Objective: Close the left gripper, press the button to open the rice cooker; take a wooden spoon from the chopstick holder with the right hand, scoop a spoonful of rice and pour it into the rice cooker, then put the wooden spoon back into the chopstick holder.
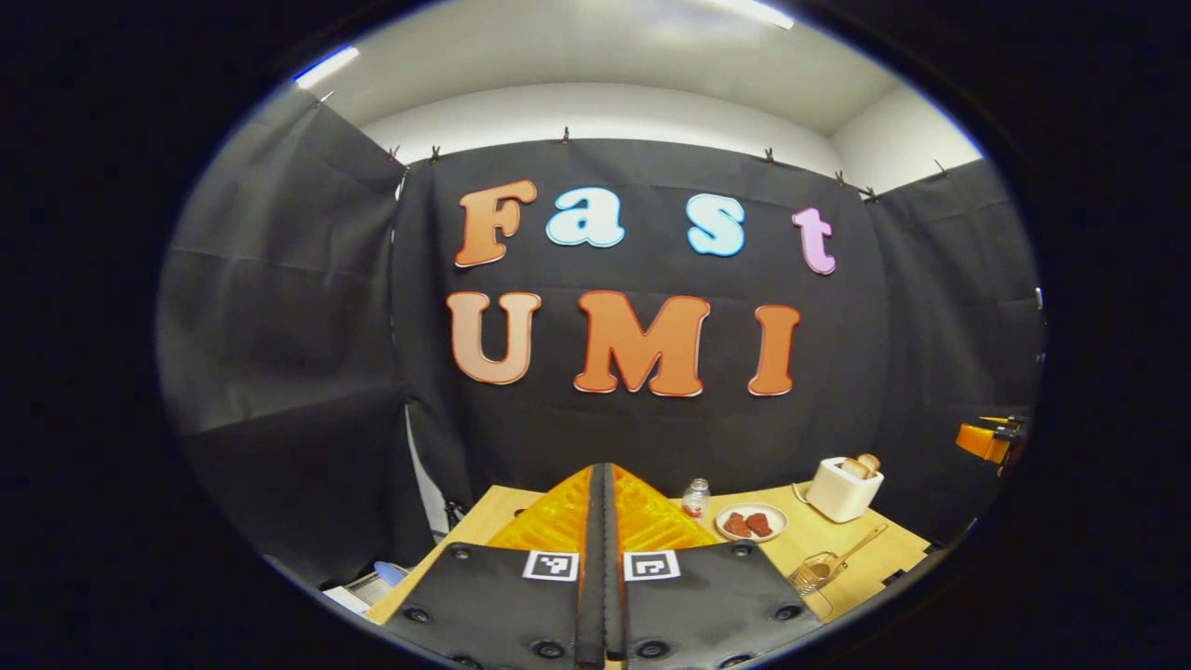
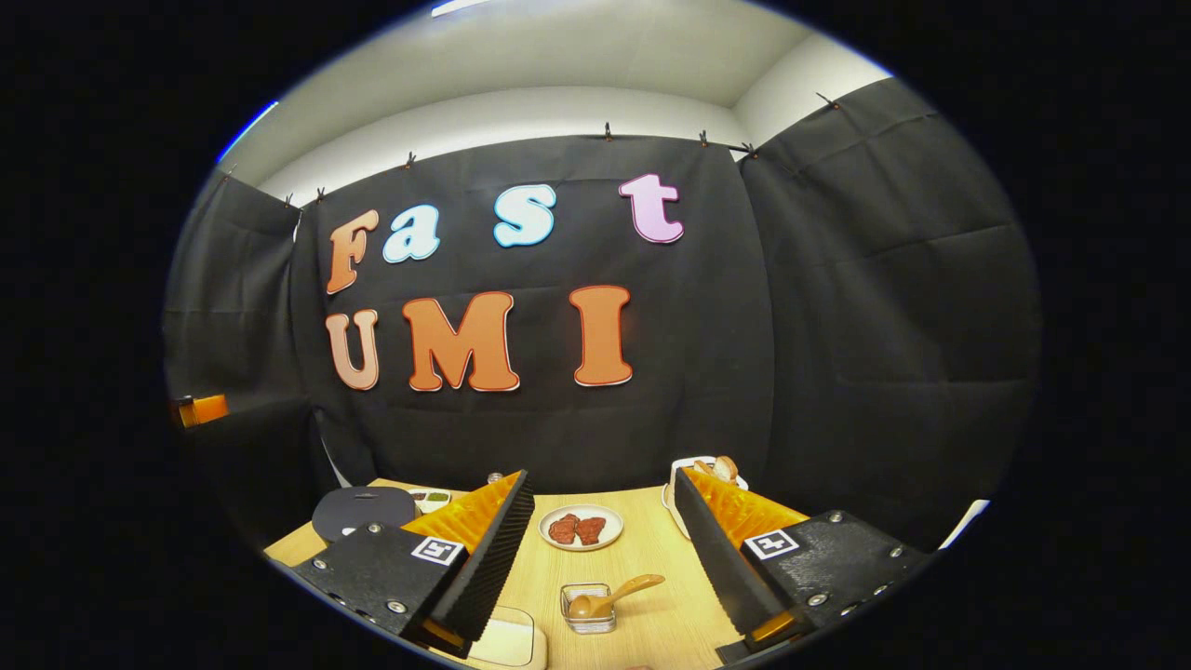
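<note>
1. Left gripper (image 1: pixel 603 473): two square black-and-white coded tags (image 1: pixel 550 565) sit side by side at the base of its fingers. They carry block patterns, no letters or digits.
2. Right gripper (image 2: pixel 600 479): the same kind of tag, one on each finger mount, again pattern only.
3. Over on the desk (image 2: pixel 651 568), the small bottle (image 1: pixel 695 498) is too tiny to read any label.

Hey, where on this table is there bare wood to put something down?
In the right gripper view, bare table lies between the plate of meat and the wire holder with the wooden spoon, and on toward the toaster. The left is crowded: a dark round lid and a small dish.
</note>
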Demonstrator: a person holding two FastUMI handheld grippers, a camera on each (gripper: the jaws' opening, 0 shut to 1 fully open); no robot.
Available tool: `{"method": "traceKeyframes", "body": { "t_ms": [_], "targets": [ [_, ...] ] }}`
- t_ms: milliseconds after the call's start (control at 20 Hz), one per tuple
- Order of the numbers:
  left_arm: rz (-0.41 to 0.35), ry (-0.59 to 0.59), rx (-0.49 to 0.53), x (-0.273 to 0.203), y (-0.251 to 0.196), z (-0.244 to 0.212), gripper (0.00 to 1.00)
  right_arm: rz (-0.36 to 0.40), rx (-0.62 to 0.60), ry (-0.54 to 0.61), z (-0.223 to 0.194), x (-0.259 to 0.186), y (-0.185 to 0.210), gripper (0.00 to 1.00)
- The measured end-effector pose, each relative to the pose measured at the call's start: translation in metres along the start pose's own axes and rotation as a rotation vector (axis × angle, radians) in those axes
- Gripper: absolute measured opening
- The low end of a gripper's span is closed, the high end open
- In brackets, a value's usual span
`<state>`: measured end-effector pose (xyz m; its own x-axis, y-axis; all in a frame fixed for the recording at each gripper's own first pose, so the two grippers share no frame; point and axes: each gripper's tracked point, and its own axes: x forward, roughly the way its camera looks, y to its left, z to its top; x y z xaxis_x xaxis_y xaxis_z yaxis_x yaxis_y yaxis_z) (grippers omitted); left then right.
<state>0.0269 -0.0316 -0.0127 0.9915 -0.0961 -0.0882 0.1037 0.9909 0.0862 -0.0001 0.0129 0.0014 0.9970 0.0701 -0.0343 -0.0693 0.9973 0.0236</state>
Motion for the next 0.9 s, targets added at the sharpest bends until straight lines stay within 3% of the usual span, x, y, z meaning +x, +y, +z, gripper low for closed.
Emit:
{"method": "traceKeyframes", "body": {
  "t_ms": [50, 250, 350, 400, 900],
  "targets": [
    [-0.023, 0.021, 0.001, 0.000, -0.007, -0.005, 0.00, -0.001, 0.002, 0.000, -0.001, -0.001, 0.000, 0.94],
    [-0.086, 0.110, 0.012, 0.021, -0.023, -0.030, 0.08, -0.003, 0.024, 0.008, -0.003, 0.001, -0.002, 0.94],
    [-0.108, 0.143, 0.001, 0.033, -0.030, -0.042, 0.00, -0.011, 0.025, 0.015, -0.006, 0.000, -0.006, 0.94],
    [-0.118, 0.167, -0.011, 0.042, -0.034, -0.051, 0.04, -0.017, 0.027, 0.019, -0.008, 0.001, -0.009, 0.94],
    [-0.175, 0.418, 0.059, 0.100, -0.045, -0.168, 0.04, -0.084, 0.032, 0.062, -0.026, 0.001, -0.037, 0.94]
  ]
}}
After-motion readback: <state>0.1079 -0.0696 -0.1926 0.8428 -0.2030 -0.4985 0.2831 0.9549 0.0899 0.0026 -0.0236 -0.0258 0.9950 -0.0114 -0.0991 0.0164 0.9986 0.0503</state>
